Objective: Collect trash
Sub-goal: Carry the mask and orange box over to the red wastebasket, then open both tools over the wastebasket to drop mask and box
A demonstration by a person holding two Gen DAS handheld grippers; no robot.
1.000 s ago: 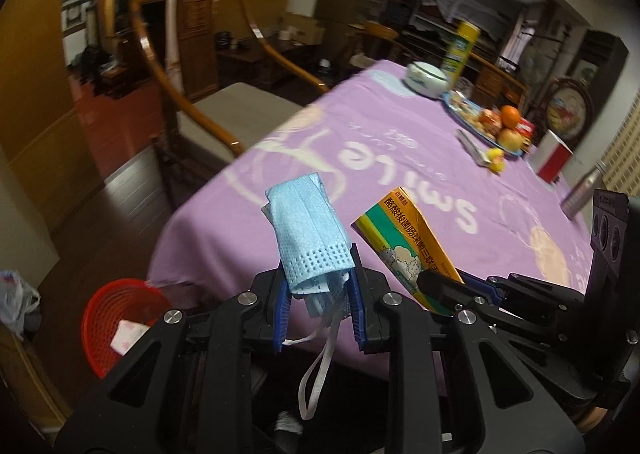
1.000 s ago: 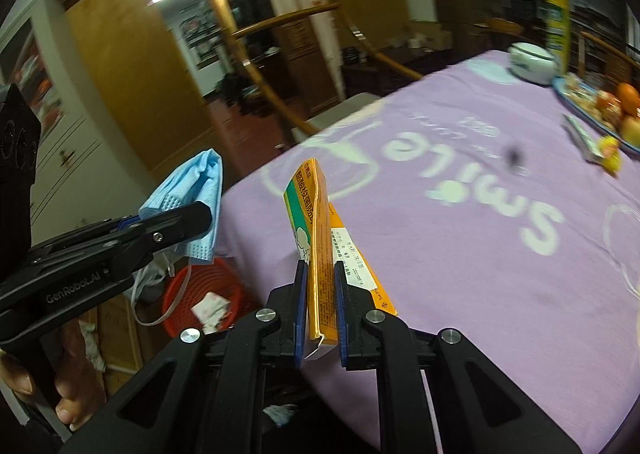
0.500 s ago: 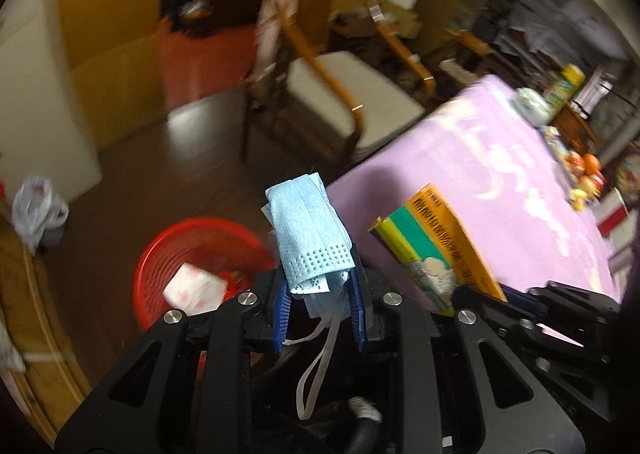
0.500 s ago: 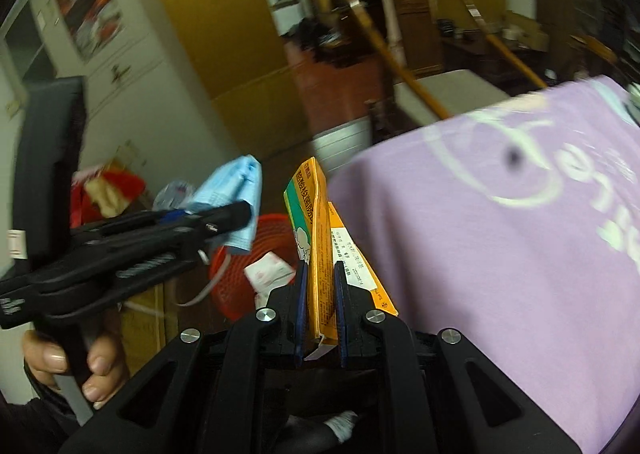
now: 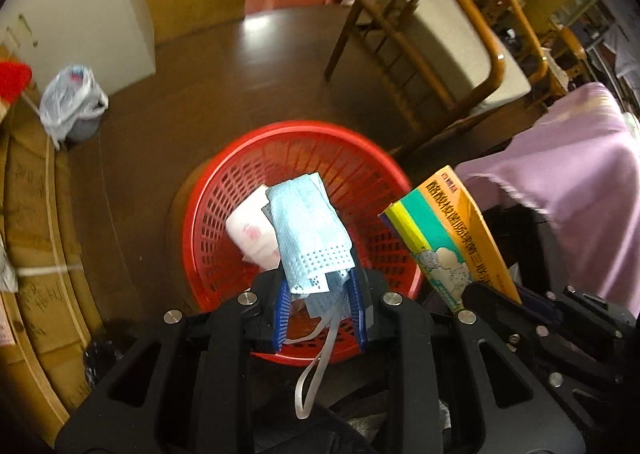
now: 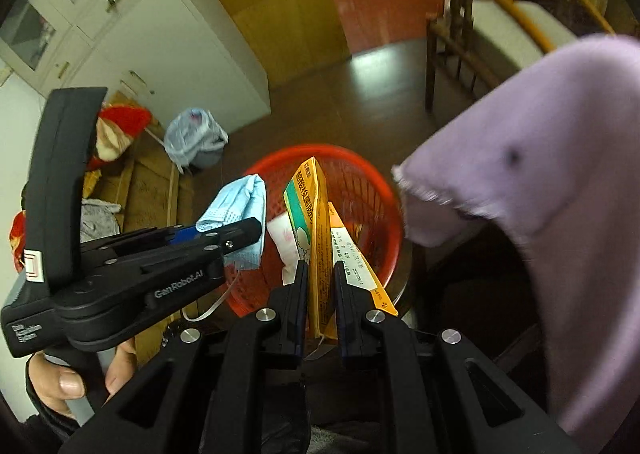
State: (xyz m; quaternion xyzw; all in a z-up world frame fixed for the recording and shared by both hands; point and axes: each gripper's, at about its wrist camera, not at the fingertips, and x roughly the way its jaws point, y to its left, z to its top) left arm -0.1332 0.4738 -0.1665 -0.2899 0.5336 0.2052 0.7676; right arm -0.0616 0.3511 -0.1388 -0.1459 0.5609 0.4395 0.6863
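My left gripper (image 5: 320,286) is shut on a folded blue face mask (image 5: 308,230), its white ear loop hanging down. It hovers over a red mesh waste basket (image 5: 240,174) on the floor. A white wrapper (image 5: 250,232) lies inside the basket. My right gripper (image 6: 320,274) is shut on a flattened orange and green carton (image 6: 310,210), held upright above the same basket (image 6: 360,178). The carton also shows in the left wrist view (image 5: 452,230), and the mask in the right wrist view (image 6: 240,202).
The purple tablecloth (image 6: 540,174) hangs over the table edge at the right, close to the basket. A wooden chair (image 5: 440,38) stands behind. A small bin with a white bag (image 5: 70,102) and cardboard boxes (image 5: 36,222) are at the left.
Both grippers have swung away from the table top and down, and now hang over the red basket. The mask and the carton are still held.
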